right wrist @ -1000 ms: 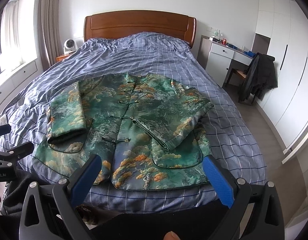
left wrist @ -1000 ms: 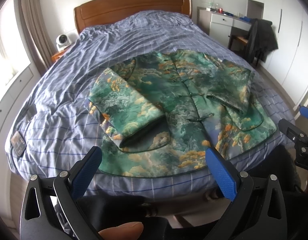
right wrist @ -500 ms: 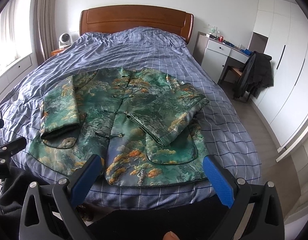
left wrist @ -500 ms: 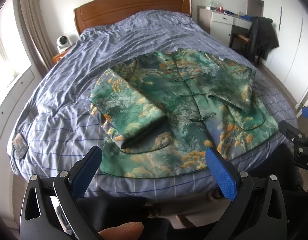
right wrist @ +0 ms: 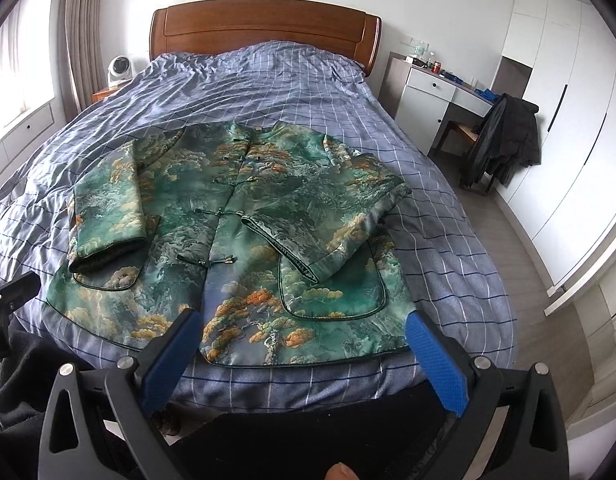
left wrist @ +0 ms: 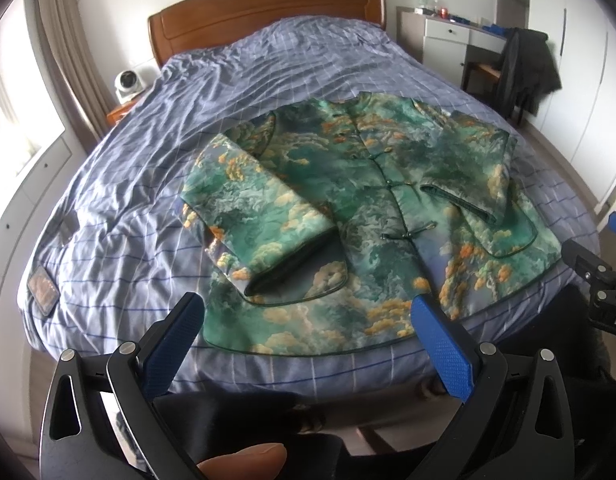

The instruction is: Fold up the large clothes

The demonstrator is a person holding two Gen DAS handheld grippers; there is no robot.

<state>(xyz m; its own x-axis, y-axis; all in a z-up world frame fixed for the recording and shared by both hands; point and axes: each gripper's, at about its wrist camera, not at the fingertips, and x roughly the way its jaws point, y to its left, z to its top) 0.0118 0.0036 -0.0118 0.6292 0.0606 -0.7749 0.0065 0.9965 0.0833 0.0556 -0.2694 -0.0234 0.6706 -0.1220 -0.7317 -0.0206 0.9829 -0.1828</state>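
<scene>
Both grippers have edged closer to the jacket [left wrist: 372, 216].

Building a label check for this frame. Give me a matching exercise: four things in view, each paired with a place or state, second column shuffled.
Things:
1. jacket
2. small white fan
3. black coat
4. left gripper

Places or states:
A. draped over the chair at the desk
B. open, holding nothing
C. flat on the bed, both sleeves folded in over the front
D. on the nightstand beside the headboard

Pairs: 1-C, 2-D, 3-A, 4-B
</scene>
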